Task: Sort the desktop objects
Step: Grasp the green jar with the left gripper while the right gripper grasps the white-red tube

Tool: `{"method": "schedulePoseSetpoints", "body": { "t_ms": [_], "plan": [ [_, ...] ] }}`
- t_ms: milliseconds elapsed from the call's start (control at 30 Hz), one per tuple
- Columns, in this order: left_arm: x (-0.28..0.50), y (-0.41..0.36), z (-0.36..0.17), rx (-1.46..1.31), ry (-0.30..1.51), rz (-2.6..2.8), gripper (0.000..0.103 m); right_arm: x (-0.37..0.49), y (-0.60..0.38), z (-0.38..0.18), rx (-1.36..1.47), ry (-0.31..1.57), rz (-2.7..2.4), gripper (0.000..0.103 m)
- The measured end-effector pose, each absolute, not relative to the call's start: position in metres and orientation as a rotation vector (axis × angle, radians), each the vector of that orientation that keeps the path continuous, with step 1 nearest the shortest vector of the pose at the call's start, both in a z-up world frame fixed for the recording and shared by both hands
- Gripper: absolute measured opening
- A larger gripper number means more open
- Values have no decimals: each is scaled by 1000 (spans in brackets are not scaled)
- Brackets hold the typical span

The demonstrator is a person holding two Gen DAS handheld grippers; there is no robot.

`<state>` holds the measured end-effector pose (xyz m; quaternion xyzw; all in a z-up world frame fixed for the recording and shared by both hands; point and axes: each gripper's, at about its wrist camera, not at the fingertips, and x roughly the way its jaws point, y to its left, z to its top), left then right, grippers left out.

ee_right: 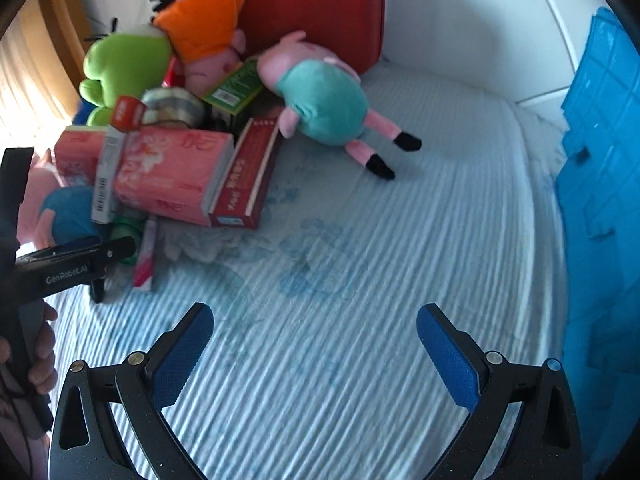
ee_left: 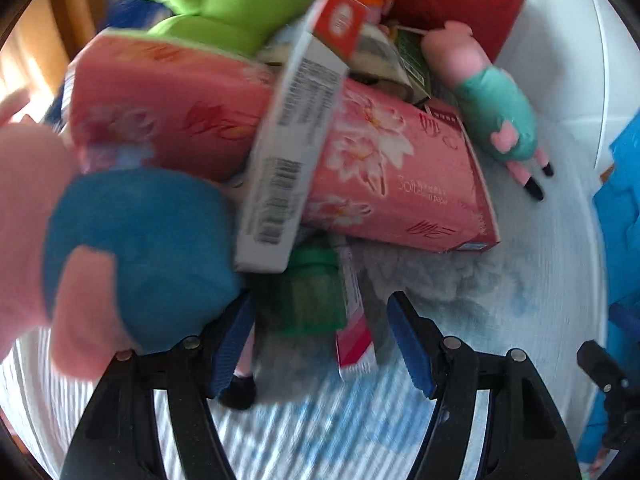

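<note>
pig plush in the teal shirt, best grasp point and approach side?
Grip the pig plush across its teal belly, coming from above on the open bedsheet side. It lies on its side, legs pointing away from the pile, and the red case blocks the far side. The right gripper is open and nearest.

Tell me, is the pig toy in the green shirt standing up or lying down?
Lying down. The pig toy is stretched across the striped cloth, legs sticking out sideways.

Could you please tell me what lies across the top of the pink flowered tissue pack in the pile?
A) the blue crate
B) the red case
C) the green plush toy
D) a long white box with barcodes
D: the long white box with barcodes rests slantwise over the pink tissue pack.
</note>
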<state>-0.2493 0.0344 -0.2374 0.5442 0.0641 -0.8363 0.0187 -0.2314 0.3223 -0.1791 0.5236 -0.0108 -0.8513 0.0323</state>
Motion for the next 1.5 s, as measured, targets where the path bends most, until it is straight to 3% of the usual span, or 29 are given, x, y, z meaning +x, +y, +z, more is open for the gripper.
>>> {"method": "schedulePoseSetpoints", "body": {
  "t_ms": [33,133,367,733,767,833,900,1067,1133,1267,1500],
  "plan": [
    [-251,37,-240,1677,162,-2607,67,-235,321,-183,1620,-32,-2612,103],
    [-253,32,-247,1634,145,-2579,43,-242,313,-191,1632,-18,-2590,103],
    [-220,10,-244,1626,286,-2572,42,-257,280,-198,1604,10,-2523,103],
    [-191,-16,-245,1583,275,-2570,40,-292,194,-215,1580,47,-2344,102],
    [-191,-15,-245,1579,266,-2576,40,-296,188,-217,1595,53,-2331,98],
    [-191,-16,-245,1577,265,-2582,40,-303,177,-221,1611,84,-2309,71],
    [-191,-18,-245,1577,289,-2586,40,-308,169,-225,1627,112,-2297,56],
    [-193,-20,-244,1580,299,-2588,40,-312,152,-228,1624,140,-2272,51],
    [-195,-21,-243,1586,303,-2585,40,-313,145,-231,1634,183,-2264,32],
    [-195,-21,-242,1588,295,-2585,40,-311,142,-231,1631,262,-2268,19],
    [-188,-14,-237,1633,254,-2581,40,-288,170,-228,1676,192,-2246,18]
  ]
}}
